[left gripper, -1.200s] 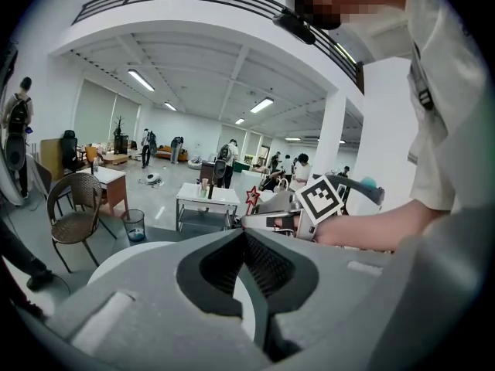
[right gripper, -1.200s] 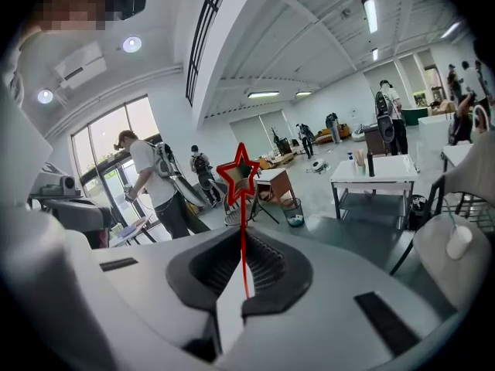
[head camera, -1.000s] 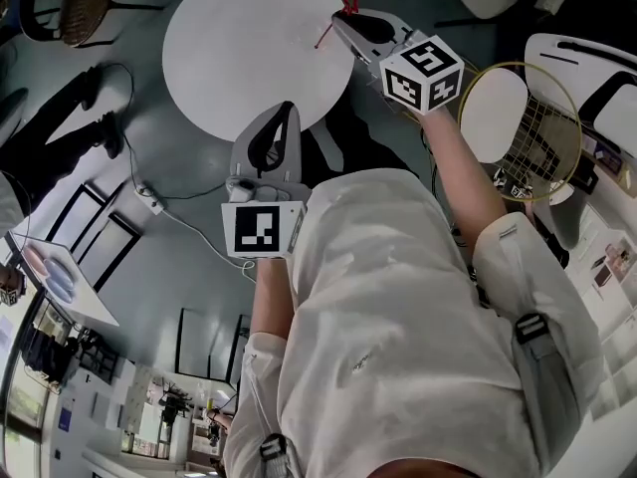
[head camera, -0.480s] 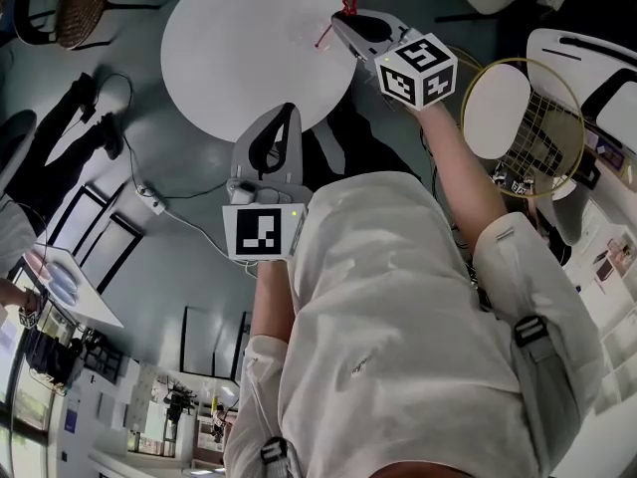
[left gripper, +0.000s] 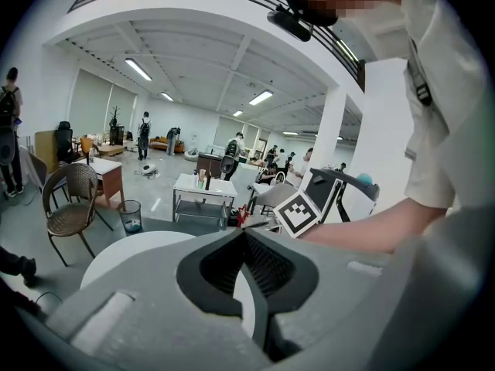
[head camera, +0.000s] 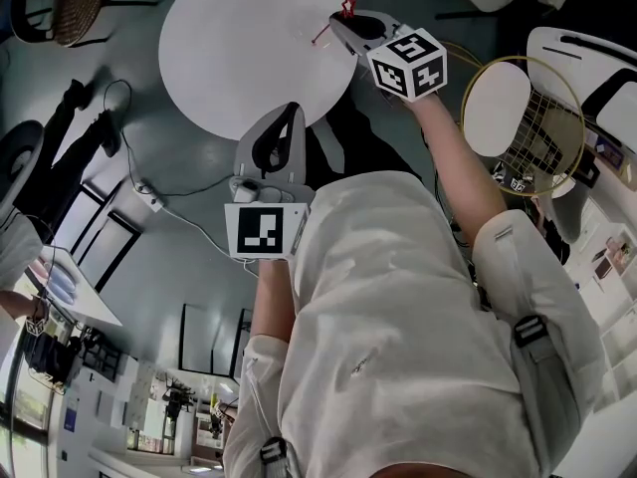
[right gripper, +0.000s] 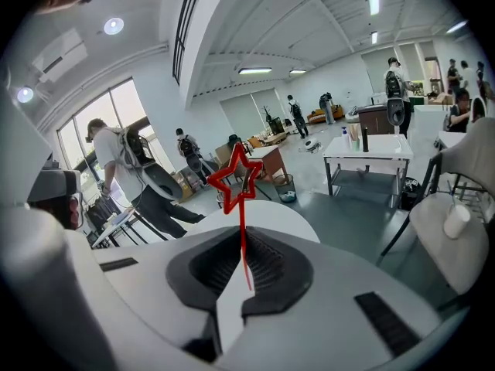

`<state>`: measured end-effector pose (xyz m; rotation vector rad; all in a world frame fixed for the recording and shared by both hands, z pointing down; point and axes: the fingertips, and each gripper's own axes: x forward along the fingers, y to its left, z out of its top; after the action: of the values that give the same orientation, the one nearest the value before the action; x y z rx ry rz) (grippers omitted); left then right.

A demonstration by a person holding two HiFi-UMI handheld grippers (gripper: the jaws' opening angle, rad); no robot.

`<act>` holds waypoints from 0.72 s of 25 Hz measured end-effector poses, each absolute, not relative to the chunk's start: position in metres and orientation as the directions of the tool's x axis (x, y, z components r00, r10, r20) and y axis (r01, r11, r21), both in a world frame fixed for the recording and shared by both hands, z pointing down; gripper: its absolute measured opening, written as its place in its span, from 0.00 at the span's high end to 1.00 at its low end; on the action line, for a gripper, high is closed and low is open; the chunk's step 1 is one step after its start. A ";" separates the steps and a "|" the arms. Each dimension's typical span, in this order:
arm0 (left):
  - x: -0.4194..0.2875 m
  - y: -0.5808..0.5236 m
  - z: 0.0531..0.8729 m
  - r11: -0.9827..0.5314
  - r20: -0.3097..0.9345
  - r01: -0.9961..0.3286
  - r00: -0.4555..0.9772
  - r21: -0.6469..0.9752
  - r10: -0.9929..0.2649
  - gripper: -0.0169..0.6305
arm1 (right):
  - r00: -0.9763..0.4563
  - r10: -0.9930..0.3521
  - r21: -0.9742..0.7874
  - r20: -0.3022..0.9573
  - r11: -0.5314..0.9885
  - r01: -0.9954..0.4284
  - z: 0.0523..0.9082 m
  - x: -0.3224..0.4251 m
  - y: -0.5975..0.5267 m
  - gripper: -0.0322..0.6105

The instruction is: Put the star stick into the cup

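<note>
Okay, the right gripper (head camera: 341, 26) was clamped on the star stick (head camera: 347, 6). In the right gripper view its fingers (right gripper: 271, 263) were closed together on the thin red stem, and the star stick (right gripper: 240, 207) stood almost upright. The open red star stuck out past the fingertips, and the stem's lower end hung in the dark hollow behind the tips. In the head view the right gripper sat at the right edge of the round white tabletop (head camera: 249, 48), with the star over the rim. How high it was above the surface could not be told.

The left gripper (head camera: 291, 110) pointed at the near edge of the same tabletop, well apart from the right one. In the left gripper view its fingers (left gripper: 209, 273) met at the tips with nothing between them. Only the white tabletop (left gripper: 124, 253) showed through the hollow behind them. That view also caught the right gripper's marker cube (left gripper: 298, 211) beyond the fingertips, with a bit of the red star just left of it.

The person's bare forearms and white shirt (head camera: 398, 307) filled the lower half of the head view. A wicker chair (head camera: 75, 3) stood off the tabletop's left side. A round white seat with a gold wire back (head camera: 518, 118) stood to the right, near the right arm. More people and desks showed far back in the room.
</note>
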<state>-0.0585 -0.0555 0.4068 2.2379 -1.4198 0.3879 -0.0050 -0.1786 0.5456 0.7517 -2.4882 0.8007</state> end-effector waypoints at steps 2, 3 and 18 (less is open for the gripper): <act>-0.058 -0.055 0.407 -0.359 0.467 -0.904 0.427 0.231 -0.774 0.96 | -0.765 -0.360 -0.408 0.533 0.683 -0.606 0.549 -0.005 -0.178 0.91; -0.058 -0.054 0.407 -0.358 0.467 -0.904 0.427 0.233 -0.774 0.96 | -0.765 -0.359 -0.410 0.535 0.681 -0.607 0.550 -0.005 -0.177 0.91; -0.059 -0.051 0.414 -0.350 0.471 -0.903 0.428 0.249 -0.771 0.96 | -0.744 -0.341 -0.402 0.575 0.674 -0.620 0.572 -0.004 -0.174 0.91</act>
<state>-0.0585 -0.0507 0.4138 2.2159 -1.4139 0.3744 -0.0039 -0.1737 0.5721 0.7456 -2.4297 0.8199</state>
